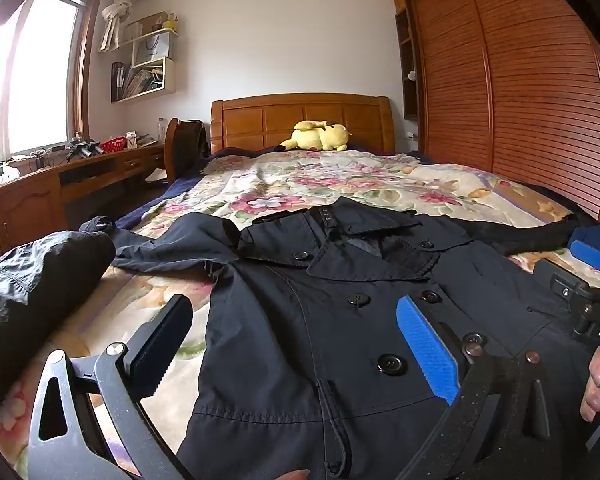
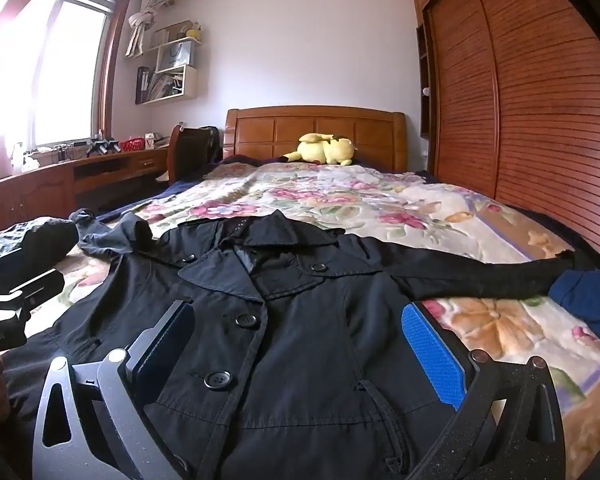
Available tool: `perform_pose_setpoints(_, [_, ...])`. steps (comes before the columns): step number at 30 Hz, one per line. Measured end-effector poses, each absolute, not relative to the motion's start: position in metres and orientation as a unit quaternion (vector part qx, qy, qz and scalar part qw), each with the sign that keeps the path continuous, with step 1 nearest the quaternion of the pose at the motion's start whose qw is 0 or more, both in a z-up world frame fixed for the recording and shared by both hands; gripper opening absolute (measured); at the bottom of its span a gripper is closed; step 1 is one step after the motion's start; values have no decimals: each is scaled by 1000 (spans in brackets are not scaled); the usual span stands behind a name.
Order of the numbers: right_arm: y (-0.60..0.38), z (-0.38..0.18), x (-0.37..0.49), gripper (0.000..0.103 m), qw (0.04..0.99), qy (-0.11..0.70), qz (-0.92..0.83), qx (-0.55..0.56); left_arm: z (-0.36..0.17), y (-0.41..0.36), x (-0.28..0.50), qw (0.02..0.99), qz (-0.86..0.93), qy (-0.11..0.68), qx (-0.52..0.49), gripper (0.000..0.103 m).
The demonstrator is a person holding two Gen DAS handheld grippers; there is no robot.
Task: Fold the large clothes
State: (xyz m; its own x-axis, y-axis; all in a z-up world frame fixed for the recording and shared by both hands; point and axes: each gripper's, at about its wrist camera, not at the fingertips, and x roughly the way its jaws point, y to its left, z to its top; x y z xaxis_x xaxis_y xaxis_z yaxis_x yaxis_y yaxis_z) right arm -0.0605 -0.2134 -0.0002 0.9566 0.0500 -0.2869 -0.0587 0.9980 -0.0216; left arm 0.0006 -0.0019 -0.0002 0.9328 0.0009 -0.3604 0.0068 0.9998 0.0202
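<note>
On the bed (image 1: 380, 184), the black coat (image 1: 320, 320) lies face up, collar toward the headboard, sleeves spread sideways. Both the left claw (image 1: 300, 344) and right claw (image 2: 300, 348) hover over it, spread wide and empty. The cloth looks soft, limp and fairly light; probably best pinched at shoulder seams or sleeve cuffs.

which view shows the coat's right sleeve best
The right wrist view: the sleeve lies stretched across the quilt, visible along its whole length to the cuff. In the left wrist view the sleeve is a thin strip, partly hidden behind the right gripper.
</note>
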Motion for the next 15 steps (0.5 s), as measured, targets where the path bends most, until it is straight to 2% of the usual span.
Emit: perform_pose_setpoints(15, [-213, 0, -58, 103, 989, 147, 28, -10, 1, 3, -1, 984, 0, 179, 13, 102])
